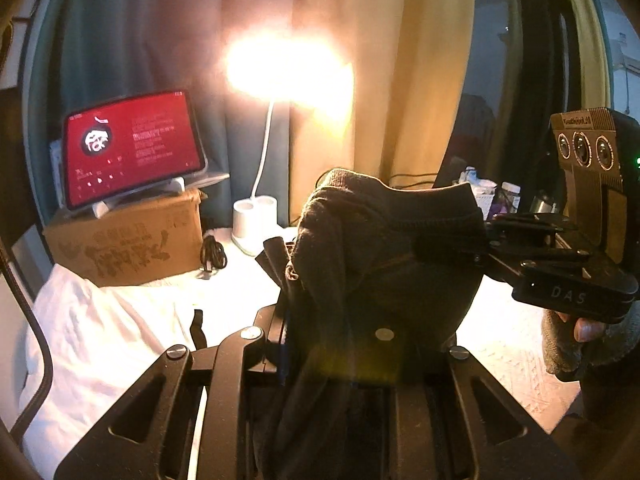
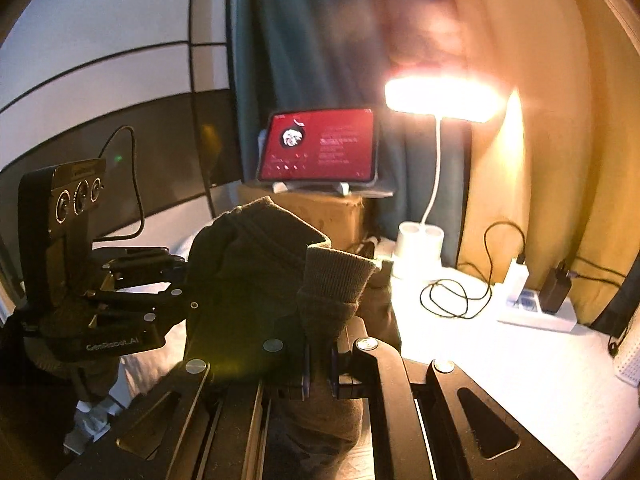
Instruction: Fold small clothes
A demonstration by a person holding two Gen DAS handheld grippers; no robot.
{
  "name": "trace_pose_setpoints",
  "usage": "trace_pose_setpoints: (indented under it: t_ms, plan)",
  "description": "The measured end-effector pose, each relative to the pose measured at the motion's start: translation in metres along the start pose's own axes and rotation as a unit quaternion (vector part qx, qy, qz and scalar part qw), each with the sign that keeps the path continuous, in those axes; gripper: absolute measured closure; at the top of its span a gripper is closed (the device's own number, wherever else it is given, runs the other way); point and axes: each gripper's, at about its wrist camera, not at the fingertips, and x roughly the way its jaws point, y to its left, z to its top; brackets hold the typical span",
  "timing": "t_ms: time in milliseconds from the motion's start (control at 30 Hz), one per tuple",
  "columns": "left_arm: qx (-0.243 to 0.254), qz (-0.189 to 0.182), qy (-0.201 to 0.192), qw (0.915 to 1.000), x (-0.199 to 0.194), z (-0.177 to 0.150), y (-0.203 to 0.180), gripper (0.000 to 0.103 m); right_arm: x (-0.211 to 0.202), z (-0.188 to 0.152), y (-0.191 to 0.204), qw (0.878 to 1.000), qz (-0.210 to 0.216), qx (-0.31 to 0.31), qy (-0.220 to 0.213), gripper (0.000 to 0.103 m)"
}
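Observation:
A small dark olive knitted garment (image 1: 380, 248) with a ribbed edge hangs bunched between both grippers above the white bed sheet (image 1: 508, 344). In the left wrist view my left gripper (image 1: 316, 340) is shut on the cloth, which drapes over its fingers and hides their tips. My right gripper (image 1: 452, 248) comes in from the right and pinches the ribbed edge; a gloved hand (image 1: 580, 344) holds it. In the right wrist view the right gripper (image 2: 318, 376) is shut on a fold of the garment (image 2: 256, 272), with the left gripper (image 2: 182, 284) clamped on its left side.
A tablet (image 1: 134, 144) with a red screen stands on a cardboard box (image 1: 128, 240) at the back. A lit white desk lamp (image 1: 254, 220) is beside it. A power strip with chargers (image 2: 536, 308) and a looped cable (image 2: 456, 296) lie at the right. Curtains hang behind.

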Motion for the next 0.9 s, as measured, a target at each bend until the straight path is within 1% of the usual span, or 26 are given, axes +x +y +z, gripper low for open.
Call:
trace_pose_setpoints:
  t_ms: [333, 900]
  plan:
    - [-0.019, -0.005, 0.039, 0.999, 0.047, -0.008, 0.015, 0.083, 0.04, -0.011, -0.026, 0.999, -0.004, 0.019, 0.037, 0.097]
    - [-0.039, -0.006, 0.086, 0.9955, 0.103, -0.014, 0.036, 0.083, 0.098, -0.024, -0.064, 0.995, 0.006, 0.057, 0.081, 0.097]
